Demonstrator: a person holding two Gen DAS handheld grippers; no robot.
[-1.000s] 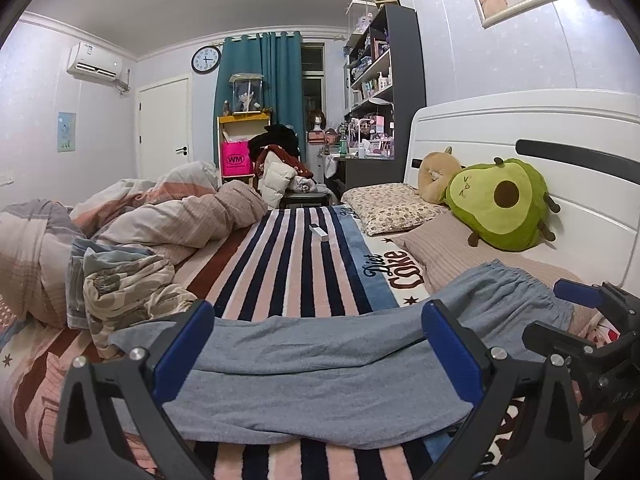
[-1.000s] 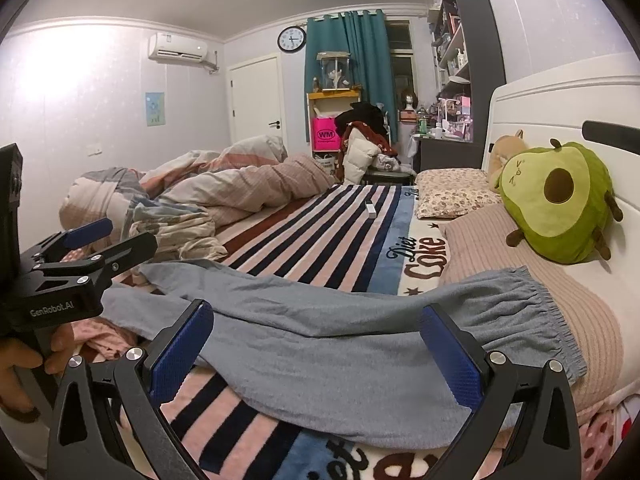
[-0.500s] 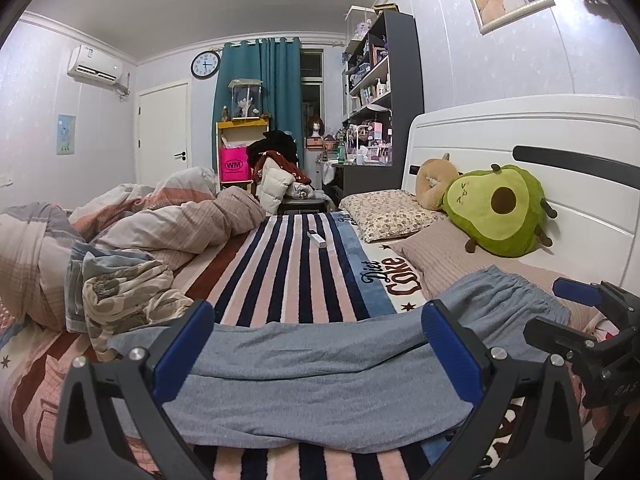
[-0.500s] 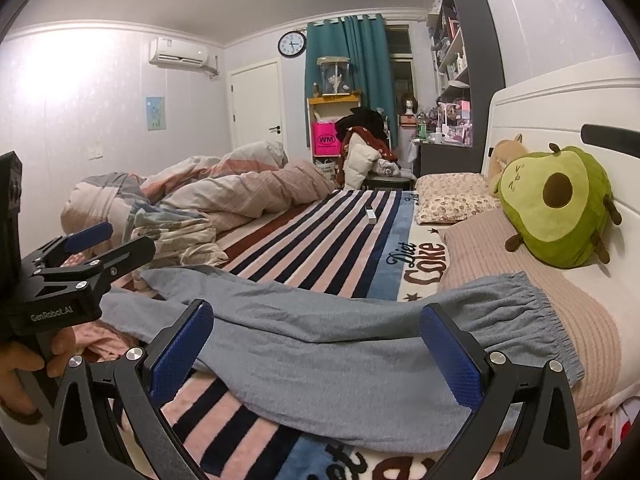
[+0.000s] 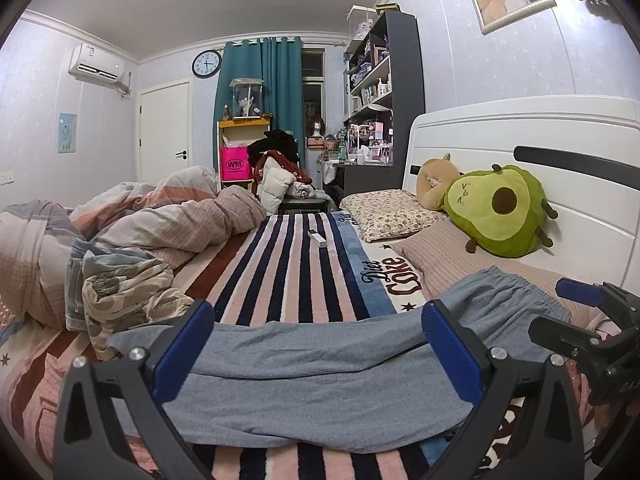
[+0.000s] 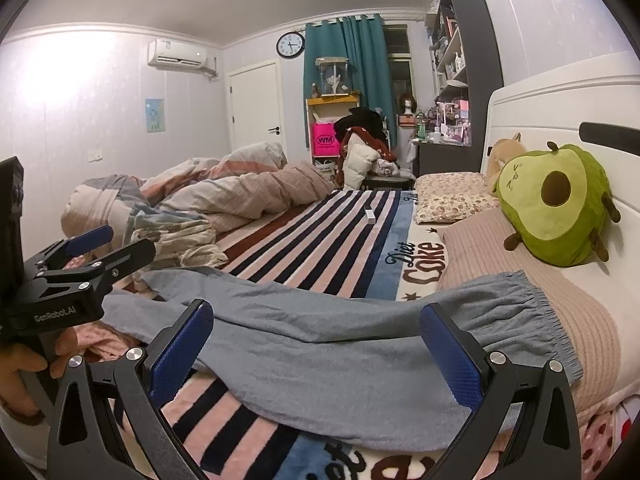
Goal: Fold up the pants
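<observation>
One pair of grey pants [image 5: 320, 380] lies stretched flat across the near end of the bed [image 5: 288, 264], on top of the striped blanket [image 5: 280, 280], with its elastic waistband toward the headboard side and its legs running off toward the heap of bedding. The left claw [image 5: 316, 356] hangs just in front of the pants with its two blue-padded fingers [image 5: 182, 352] spread wide, the cloth showing between and beyond them; nothing is pinched. The right claw [image 6: 316, 354] is likewise spread wide, close before the pants [image 6: 340, 344], nearer the waistband end, and it grips nothing. Each claw shows at the edge of the other's view: the right claw [image 5: 580, 316] beside the waistband, the left claw [image 6: 92, 252] by the leg end, with the person's hand [image 6: 24, 364] on its handle. Elsewhere on the bed there are one avocado plush [image 5: 498, 210], one tan plush [image 5: 434, 178] beside it, two pillows, one rumpled duvet [image 5: 160, 224], and one small white box [image 5: 317, 238] on the stripes, well apart from the pants.
</observation>
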